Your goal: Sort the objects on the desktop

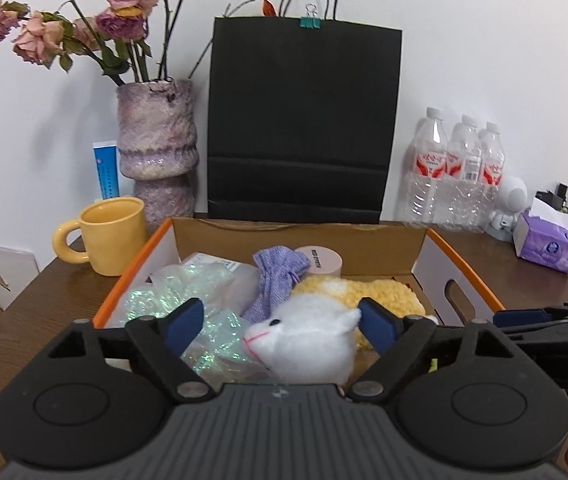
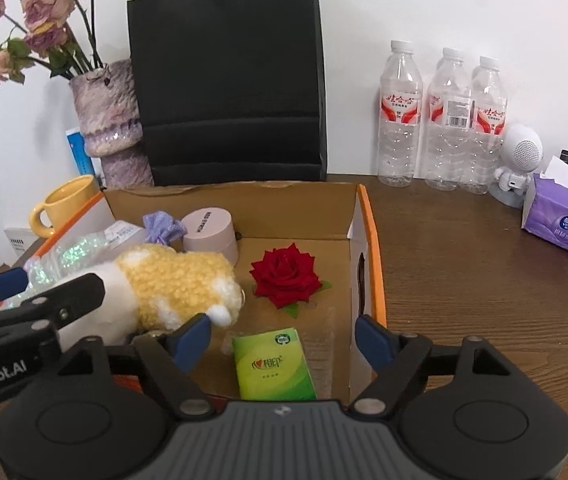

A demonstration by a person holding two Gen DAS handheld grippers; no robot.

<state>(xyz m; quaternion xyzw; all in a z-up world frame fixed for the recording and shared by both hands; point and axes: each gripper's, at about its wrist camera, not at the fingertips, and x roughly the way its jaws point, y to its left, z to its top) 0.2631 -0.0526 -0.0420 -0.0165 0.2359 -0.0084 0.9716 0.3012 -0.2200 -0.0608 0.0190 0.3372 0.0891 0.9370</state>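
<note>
Plush lamb, white face and curly yellow fleece (image 1: pixel 307 336): lying on its side inside open cardboard box with orange rim (image 1: pixel 479 280), head toward near edge; resting against crinkled iridescent plastic bag (image 1: pixel 164 300) and lilac knitted pouch (image 1: pixel 280 276); pale pink round tin (image 1: pixel 319 264) behind it.

Left gripper (image 1: pixel 280 326): blue pads spread wide either side of white head, right pad at or just beside the ear, not pressing; nothing gripped.

Right gripper (image 2: pixel 284 338): jaws spread wide, empty, over box floor; green pocket tissue pack (image 2: pixel 272 364) between and beneath pads, not pinched; red fabric rose (image 2: pixel 285 274) further in, apart from both.

Step in hand, as judged: release after placing into box. To do well: lift both grippers straight up and back, pads kept clear of fleece so lamb not dragged out; avoid catching plastic bag or box rim.

Surroundings: brown wooden desk (image 2: pixel 463 280); yellow ceramic mug (image 1: pixel 104 236) left of box; black paper carrier bag (image 1: pixel 303 120) behind; three clear water bottles (image 2: pixel 439 120) and purple tissue packet (image 2: pixel 563 224) to right.
</note>
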